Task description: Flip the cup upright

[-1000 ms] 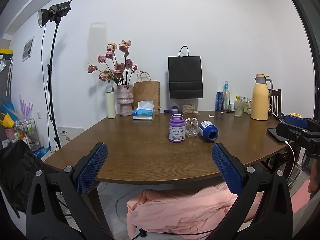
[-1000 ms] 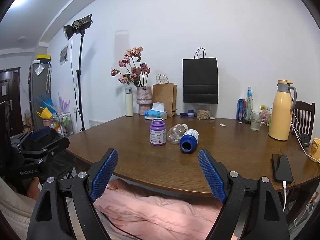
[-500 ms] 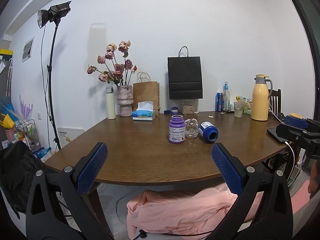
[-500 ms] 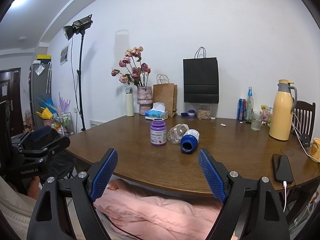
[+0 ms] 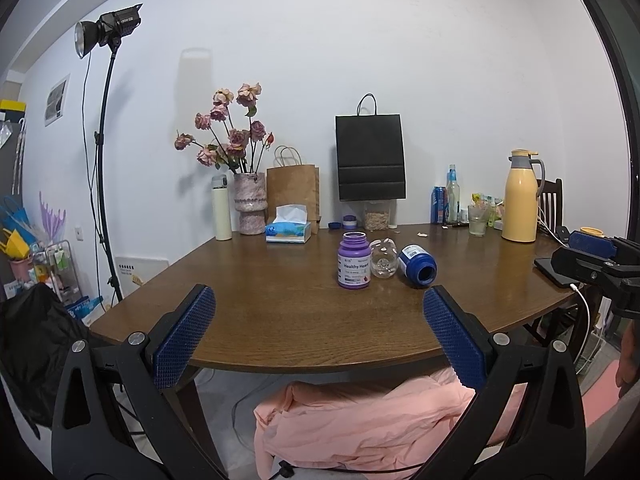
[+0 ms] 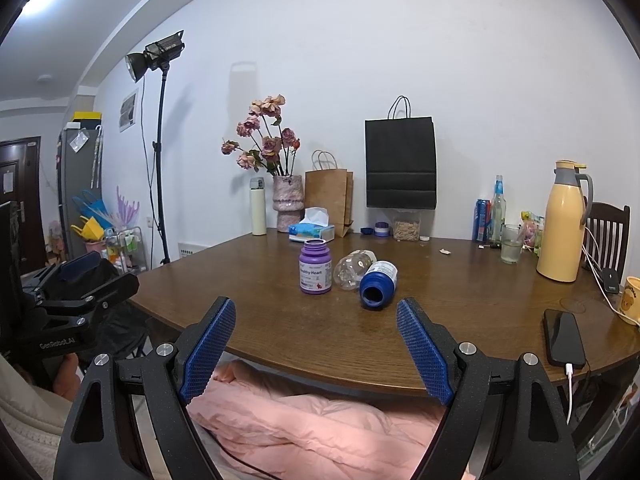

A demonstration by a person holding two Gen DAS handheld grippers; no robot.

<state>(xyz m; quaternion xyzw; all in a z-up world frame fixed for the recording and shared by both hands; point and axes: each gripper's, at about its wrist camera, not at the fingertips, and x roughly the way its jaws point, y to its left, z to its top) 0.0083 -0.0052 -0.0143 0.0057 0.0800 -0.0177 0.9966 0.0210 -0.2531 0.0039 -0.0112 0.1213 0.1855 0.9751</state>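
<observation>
On the brown table, near its middle, three small things are sitting close together. A purple bottle is standing up straight. A clear plastic cup is lying on its side just beside it, at about 3 o'clock from the purple bottle. A blue bottle is lying on its side too, next to the cup, with its open mouth pointing toward the cameras.

The left gripper is hanging in the air at the near edge of the table, at 6 o'clock from the cup. Its two blue fingers are spread wide apart and are holding nothing.

The right gripper is waiting at the near edge as well, with its fingers spread wide and nothing between them. The blue bottle is lying at about 12 o'clock from it, well apart.
</observation>
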